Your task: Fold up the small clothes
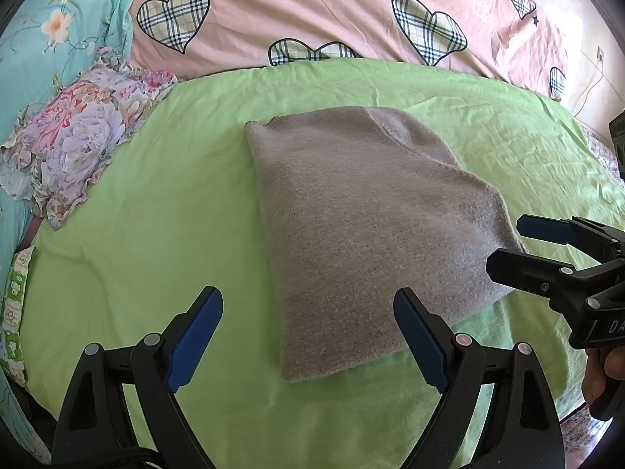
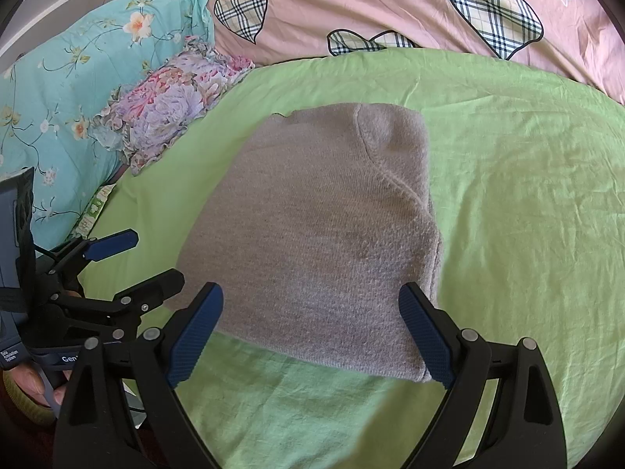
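My left hand-held gripper (image 1: 308,336) and my right hand-held gripper (image 2: 310,332) both hover with jaws spread wide and nothing between the pads, each over the near edge of the grey knit garment (image 1: 367,234). The garment lies folded into a compact block in the middle of the bed's green sheet (image 1: 156,203), well clear of the floral cushion (image 1: 74,136) at its left edge and the pink heart-print quilt (image 1: 312,11) along its far edge.
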Motion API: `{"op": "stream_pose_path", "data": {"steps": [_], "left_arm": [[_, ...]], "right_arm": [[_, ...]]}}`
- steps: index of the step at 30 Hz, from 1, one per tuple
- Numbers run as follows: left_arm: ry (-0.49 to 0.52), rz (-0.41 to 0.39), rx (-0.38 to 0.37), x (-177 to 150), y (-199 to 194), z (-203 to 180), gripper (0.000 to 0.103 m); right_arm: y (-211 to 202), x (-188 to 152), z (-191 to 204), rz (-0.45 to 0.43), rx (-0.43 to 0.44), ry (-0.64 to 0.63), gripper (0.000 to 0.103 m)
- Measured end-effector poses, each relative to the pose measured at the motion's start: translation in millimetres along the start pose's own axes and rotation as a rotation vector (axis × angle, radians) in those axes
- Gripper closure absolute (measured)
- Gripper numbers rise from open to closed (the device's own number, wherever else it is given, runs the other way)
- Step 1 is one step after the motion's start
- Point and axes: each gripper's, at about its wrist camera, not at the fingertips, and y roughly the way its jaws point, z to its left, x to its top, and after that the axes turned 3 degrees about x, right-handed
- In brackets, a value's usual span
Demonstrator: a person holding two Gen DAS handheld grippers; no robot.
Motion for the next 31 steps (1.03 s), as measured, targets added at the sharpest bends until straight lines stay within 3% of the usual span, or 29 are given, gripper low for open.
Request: {"op": "stream_pose_path", "data": {"steps": [31], "left_arm": [[-0.04,0.003,0.026,17.8,13.8,9.0,0.013]], "right_arm": [[1.0,18.1,-3.8,-0.026,-0.002,0.007,0.011]]}}
